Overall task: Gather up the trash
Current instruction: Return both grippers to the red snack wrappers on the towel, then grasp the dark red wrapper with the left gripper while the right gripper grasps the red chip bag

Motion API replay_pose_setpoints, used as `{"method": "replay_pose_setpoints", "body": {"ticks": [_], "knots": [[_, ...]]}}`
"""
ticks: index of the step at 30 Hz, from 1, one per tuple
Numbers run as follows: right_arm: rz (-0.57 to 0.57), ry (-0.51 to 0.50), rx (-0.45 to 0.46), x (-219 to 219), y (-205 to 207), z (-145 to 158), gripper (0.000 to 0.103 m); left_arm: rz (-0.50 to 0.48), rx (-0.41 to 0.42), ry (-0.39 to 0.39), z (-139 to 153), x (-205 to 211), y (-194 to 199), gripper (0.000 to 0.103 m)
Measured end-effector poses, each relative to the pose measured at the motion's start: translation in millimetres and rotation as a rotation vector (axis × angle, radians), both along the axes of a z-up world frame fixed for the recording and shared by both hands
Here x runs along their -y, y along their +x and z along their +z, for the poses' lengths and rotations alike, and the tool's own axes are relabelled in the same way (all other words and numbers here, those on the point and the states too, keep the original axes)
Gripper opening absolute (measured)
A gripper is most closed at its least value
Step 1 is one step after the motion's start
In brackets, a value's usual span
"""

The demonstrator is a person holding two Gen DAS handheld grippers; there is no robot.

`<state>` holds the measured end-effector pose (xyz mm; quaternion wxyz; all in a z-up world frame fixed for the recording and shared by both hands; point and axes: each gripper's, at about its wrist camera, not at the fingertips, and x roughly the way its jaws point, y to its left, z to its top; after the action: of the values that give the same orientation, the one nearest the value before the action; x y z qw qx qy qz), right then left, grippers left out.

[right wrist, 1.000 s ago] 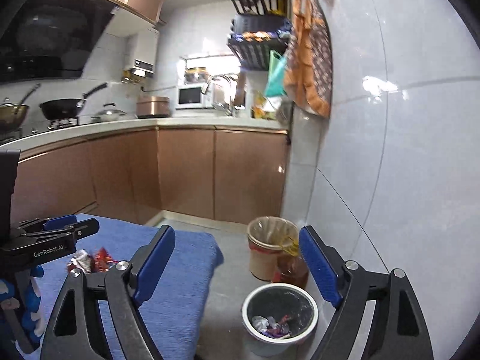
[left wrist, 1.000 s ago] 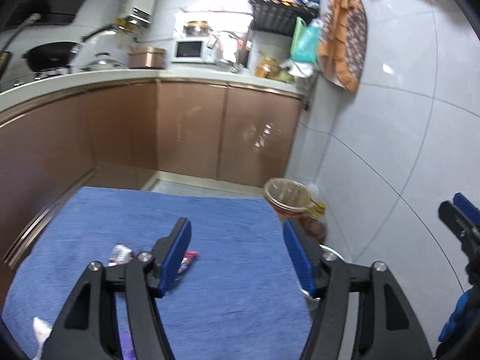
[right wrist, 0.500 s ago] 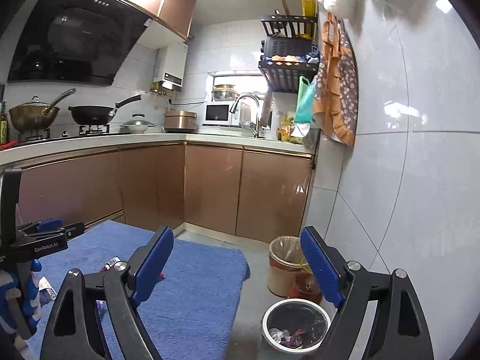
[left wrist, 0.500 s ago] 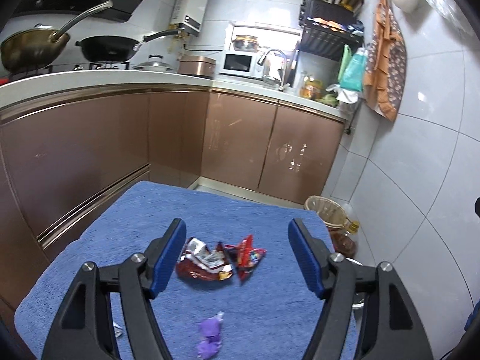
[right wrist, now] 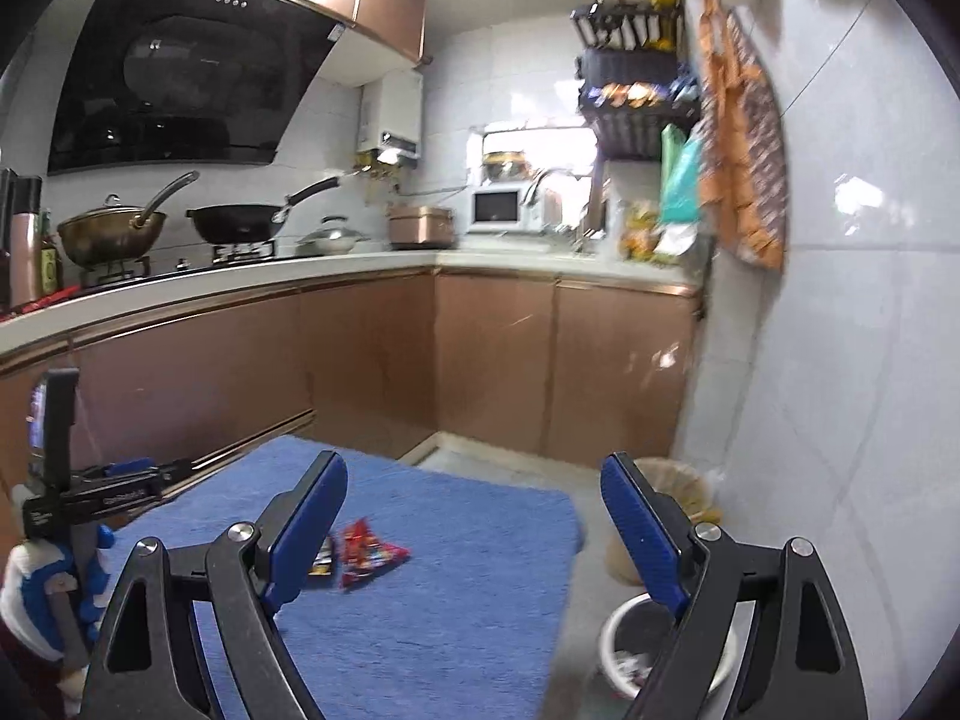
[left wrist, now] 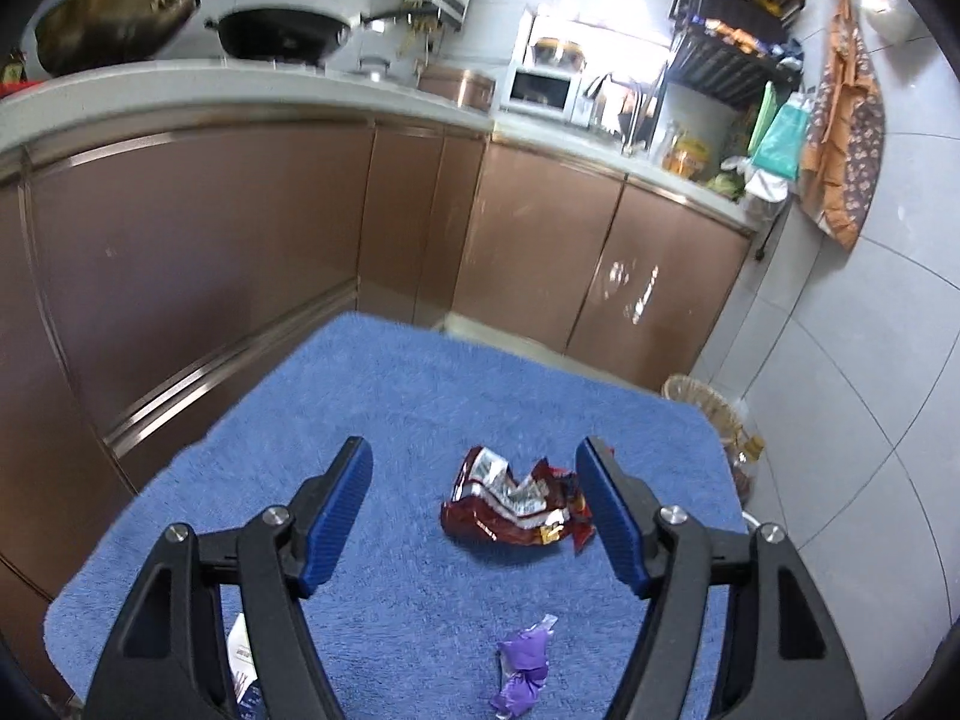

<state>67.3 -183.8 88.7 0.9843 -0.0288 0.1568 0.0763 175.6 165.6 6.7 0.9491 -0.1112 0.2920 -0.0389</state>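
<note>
The left gripper (left wrist: 474, 516) hangs with its blue-padded jaws wide apart and nothing between them, above a blue fleecy cloth (left wrist: 390, 396) covering the worktop. Just below and nearest it lies a small crumpled purple wrapper (left wrist: 523, 669); a white scrap (left wrist: 240, 651) peeks out behind its left finger. Further ahead, close against its right finger, sits a crumpled dark red foil snack bag (left wrist: 510, 504). The right gripper (right wrist: 474, 525) is likewise spread wide and empty; a red snack wrapper (right wrist: 366, 552) lies just beside its left finger, and a white round waste bin (right wrist: 624, 648) holding scraps stands on the floor beneath its right finger, with a lined wicker basket (right wrist: 678, 489) beyond.
</note>
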Motion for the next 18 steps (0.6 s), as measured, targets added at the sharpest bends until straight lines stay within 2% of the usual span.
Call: {"method": "replay_pose_setpoints", "body": {"ticks": [6, 11, 13, 15, 18], "knots": [[0.100, 0.059, -0.118, -14, 48, -29, 0.084, -0.014, -0.161, -0.021, -47, 8, 48, 0.068], [0.166, 0.083, -0.226, -27, 90, -60, 0.076, -0.037, -0.262, 0.045, -85, 26, 81, 0.068], [0.188, 0.079, -0.270, -35, 108, -75, 0.072, -0.051, -0.294, 0.076, -100, 34, 95, 0.063], [0.220, 0.082, -0.318, -44, 128, -90, 0.066, -0.063, -0.333, 0.077, -115, 38, 105, 0.053], [0.265, 0.076, -0.369, -62, 152, -109, 0.065, -0.068, -0.365, 0.086, -129, 42, 117, 0.049]]}}
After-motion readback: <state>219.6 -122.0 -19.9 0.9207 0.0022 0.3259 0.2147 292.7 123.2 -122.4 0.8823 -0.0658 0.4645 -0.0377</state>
